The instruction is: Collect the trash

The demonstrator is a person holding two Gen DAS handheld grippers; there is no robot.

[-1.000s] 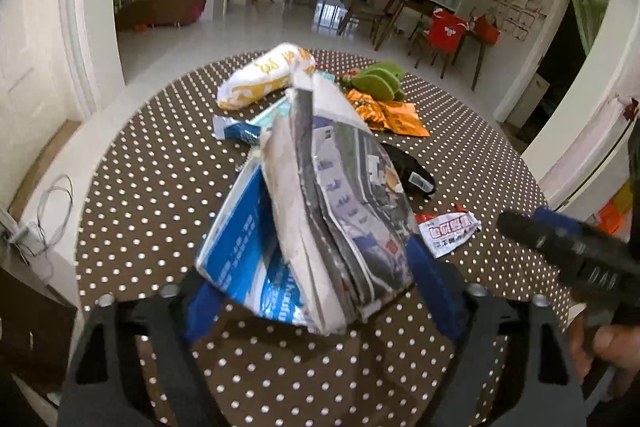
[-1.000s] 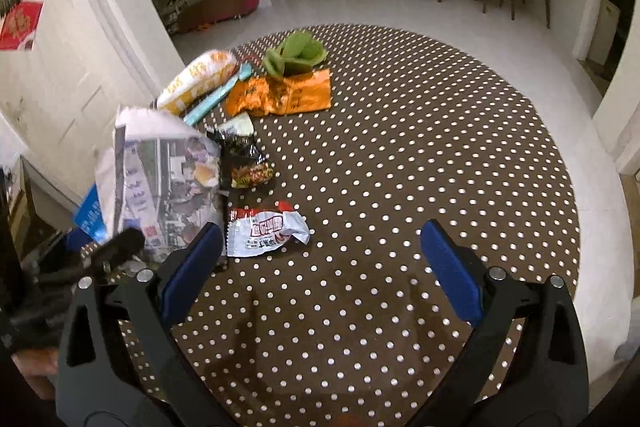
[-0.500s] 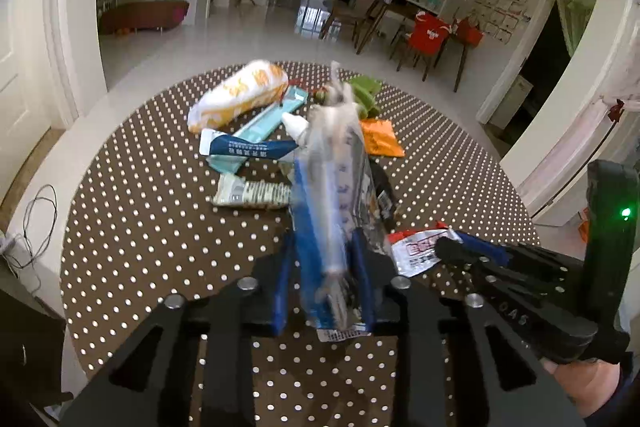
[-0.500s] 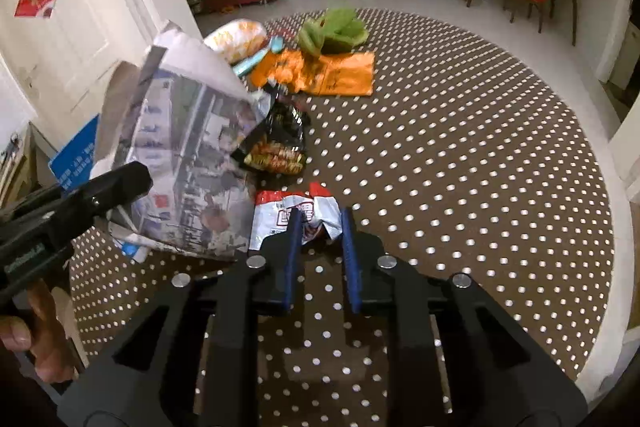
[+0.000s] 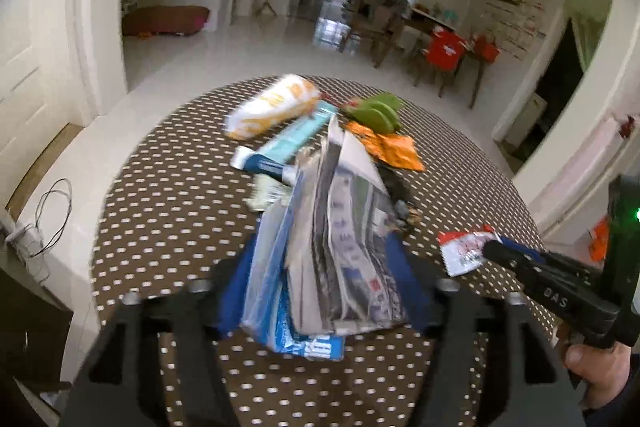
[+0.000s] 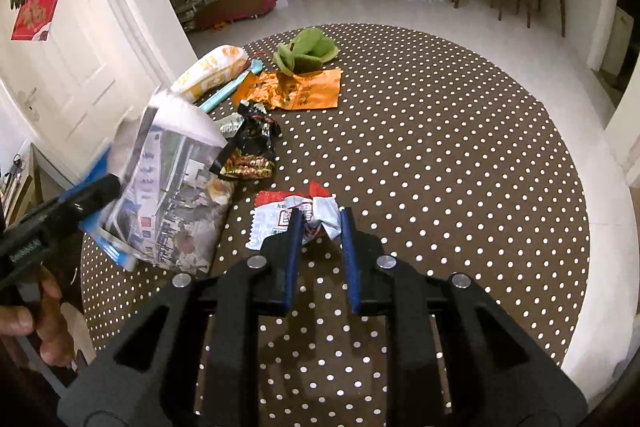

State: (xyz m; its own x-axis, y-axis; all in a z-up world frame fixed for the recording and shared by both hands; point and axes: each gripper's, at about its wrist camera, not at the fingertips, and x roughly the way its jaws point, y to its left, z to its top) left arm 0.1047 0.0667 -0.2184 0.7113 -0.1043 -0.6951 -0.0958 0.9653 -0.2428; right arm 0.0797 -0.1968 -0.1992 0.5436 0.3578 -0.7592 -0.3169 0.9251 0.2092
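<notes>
Where wrappers lie, brown dotted round table [image 6: 440, 147], white tiled floor [image 6: 380, 7]

Desk [image 6: 460, 155]: round, brown cover with white dots. Lying on it, all on its left half in the right wrist view:
- green bag [image 6: 306, 49], at the far edge
- yellow-white pack [image 6: 212, 69], left of it
- teal tube [image 6: 228, 91], beside the pack
- orange wrapper [image 6: 304, 91], touching the green bag
- black wrapper [image 6: 250, 147], nearer
- red-white wrapper [image 6: 280, 221], nearest

Right half bare.
</notes>
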